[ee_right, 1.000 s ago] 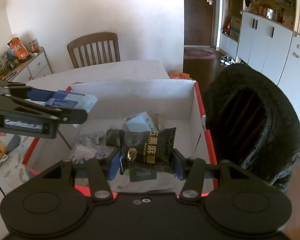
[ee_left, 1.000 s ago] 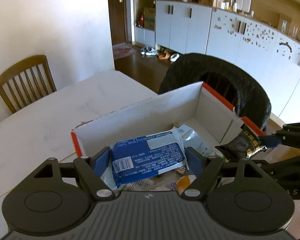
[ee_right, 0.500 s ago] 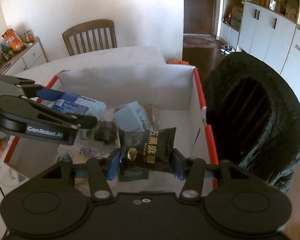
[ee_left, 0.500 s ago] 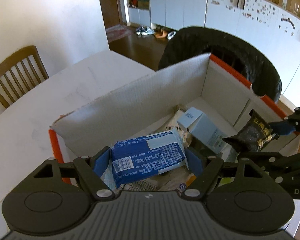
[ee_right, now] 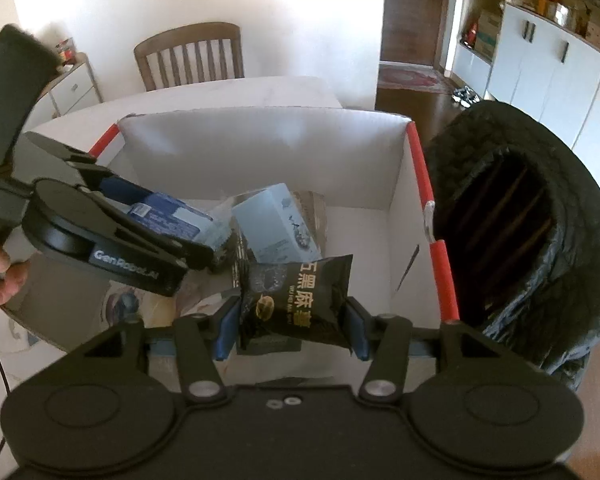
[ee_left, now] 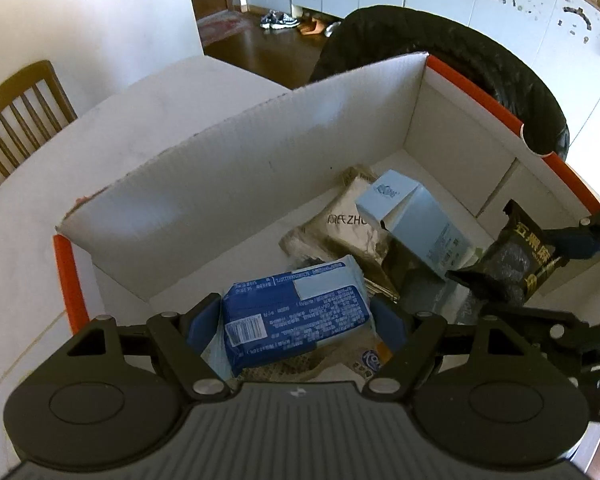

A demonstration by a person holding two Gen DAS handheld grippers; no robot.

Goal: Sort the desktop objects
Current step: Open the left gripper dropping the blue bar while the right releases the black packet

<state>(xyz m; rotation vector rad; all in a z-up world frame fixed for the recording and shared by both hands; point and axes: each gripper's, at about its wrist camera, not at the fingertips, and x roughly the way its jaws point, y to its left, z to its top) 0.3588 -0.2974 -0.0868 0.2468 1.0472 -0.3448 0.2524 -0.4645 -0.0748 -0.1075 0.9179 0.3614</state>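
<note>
A white cardboard box with orange edges (ee_left: 260,168) stands on the table and holds several items. My left gripper (ee_left: 296,322) is shut on a blue tissue pack (ee_left: 296,312) and holds it over the box's near left part. My right gripper (ee_right: 290,326) is shut on a black snack packet (ee_right: 300,300) and holds it over the box's near side. The packet also shows in the left wrist view (ee_left: 520,260). Inside lie a light blue carton (ee_left: 420,224), a beige pouch (ee_left: 340,228) and other wrappers. The left gripper shows in the right wrist view (ee_right: 188,220).
A black-lined bin (ee_right: 540,240) stands right of the box, off the table's edge. A wooden chair (ee_right: 190,56) stands at the table's far side. White cabinets (ee_left: 500,12) line the far wall. A low dresser (ee_right: 72,84) stands at the left.
Both grippers have moved forward and tilted down over the box, each with its item still held. More of the box's inside shows now, with the carton and pouch in view.
</note>
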